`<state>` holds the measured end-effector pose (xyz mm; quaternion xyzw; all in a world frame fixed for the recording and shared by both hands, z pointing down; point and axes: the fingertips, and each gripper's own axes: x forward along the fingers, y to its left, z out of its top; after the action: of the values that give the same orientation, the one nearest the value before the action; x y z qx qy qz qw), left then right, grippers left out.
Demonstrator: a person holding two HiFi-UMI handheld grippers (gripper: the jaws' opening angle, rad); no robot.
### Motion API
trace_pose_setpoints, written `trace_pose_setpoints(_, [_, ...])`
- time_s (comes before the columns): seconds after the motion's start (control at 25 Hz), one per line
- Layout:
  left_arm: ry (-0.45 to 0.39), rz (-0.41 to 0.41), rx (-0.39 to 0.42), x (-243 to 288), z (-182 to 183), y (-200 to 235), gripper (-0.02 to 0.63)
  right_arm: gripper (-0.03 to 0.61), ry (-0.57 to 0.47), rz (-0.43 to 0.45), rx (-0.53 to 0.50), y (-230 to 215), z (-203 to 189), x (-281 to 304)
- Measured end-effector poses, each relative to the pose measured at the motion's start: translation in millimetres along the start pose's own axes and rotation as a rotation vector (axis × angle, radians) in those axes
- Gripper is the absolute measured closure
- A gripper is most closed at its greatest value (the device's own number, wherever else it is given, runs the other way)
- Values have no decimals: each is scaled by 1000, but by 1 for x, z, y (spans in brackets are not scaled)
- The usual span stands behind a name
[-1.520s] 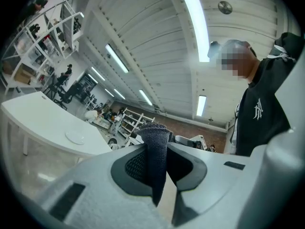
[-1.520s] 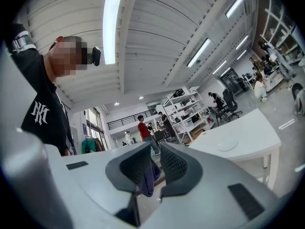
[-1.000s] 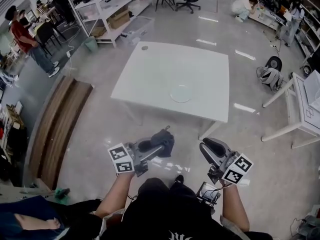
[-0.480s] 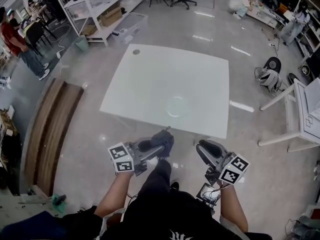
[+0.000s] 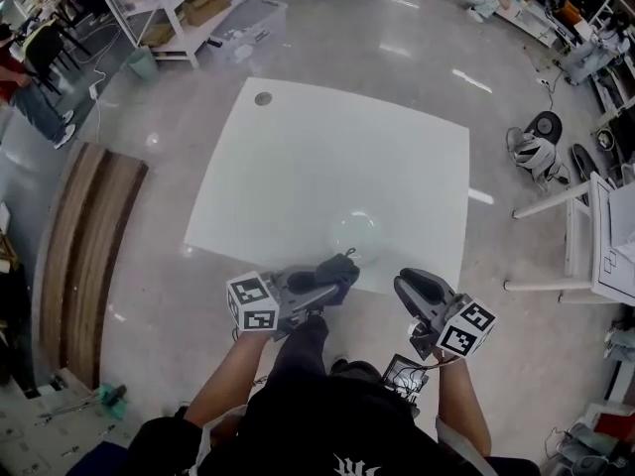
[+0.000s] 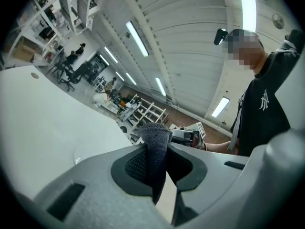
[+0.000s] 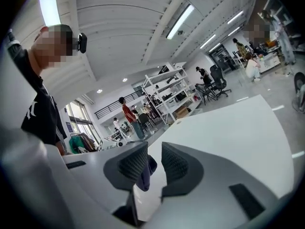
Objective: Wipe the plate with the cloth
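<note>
A clear glass plate (image 5: pixel 357 234) lies near the front edge of the white table (image 5: pixel 298 157). My left gripper (image 5: pixel 340 272) is shut on a dark grey cloth (image 5: pixel 335 268), which hangs just short of the table's front edge, below and left of the plate. In the left gripper view the cloth (image 6: pixel 155 149) stands pinched upright between the jaws, and the plate (image 6: pixel 81 152) shows faintly on the table to the left. My right gripper (image 5: pixel 412 288) is held beside it, to the right, jaws slightly open and empty. The right gripper view shows the cloth (image 7: pixel 145 174) behind the gap.
The table has a round cable hole (image 5: pixel 263 98) at its far left corner. Wooden planks (image 5: pixel 84 256) lie on the floor to the left. White shelving (image 5: pixel 189 8) stands at the back left, and another white table (image 5: pixel 595 236) and a bag (image 5: pixel 541 152) are at the right.
The person has walked up to the table, so the table and plate are now much nearer the grippers. The left gripper kept hold of the cloth throughout.
</note>
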<state>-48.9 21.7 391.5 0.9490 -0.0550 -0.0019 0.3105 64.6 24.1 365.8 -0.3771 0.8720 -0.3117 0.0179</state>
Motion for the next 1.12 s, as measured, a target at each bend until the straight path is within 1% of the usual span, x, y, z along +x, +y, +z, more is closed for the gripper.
trace_pose_setpoints(0.16, [31, -1, -42, 8, 4, 31, 558, 506, 33, -37, 20, -33, 3, 23])
trace_pose_setpoints(0.32, [64, 22, -78, 29, 2, 60, 558, 505, 109, -59, 54, -81, -7, 37])
trace_pose_setpoints(0.48, [100, 49, -122, 53, -4, 86, 558, 505, 209, -79, 163, -135, -32, 48])
trace_pose_setpoints(0.64, [131, 79, -151, 75, -10, 113, 558, 503, 317, -81, 257, -176, -56, 63])
trace_pose_setpoints(0.8, [172, 88, -187, 92, -19, 137, 558, 502, 406, -64, 332, -200, -74, 78])
trace_pose_setpoints(0.92, [208, 98, -225, 98, -29, 154, 558, 494, 471, -64, 356, -212, -90, 90])
trace_pose_setpoints(1.04, [238, 108, -258, 106, -37, 165, 558, 486, 509, -75, 375, -223, -96, 95])
trace_pose_setpoints(1.12, [270, 119, -267, 111, -41, 171, 558, 485, 523, -70, 389, -226, -96, 98])
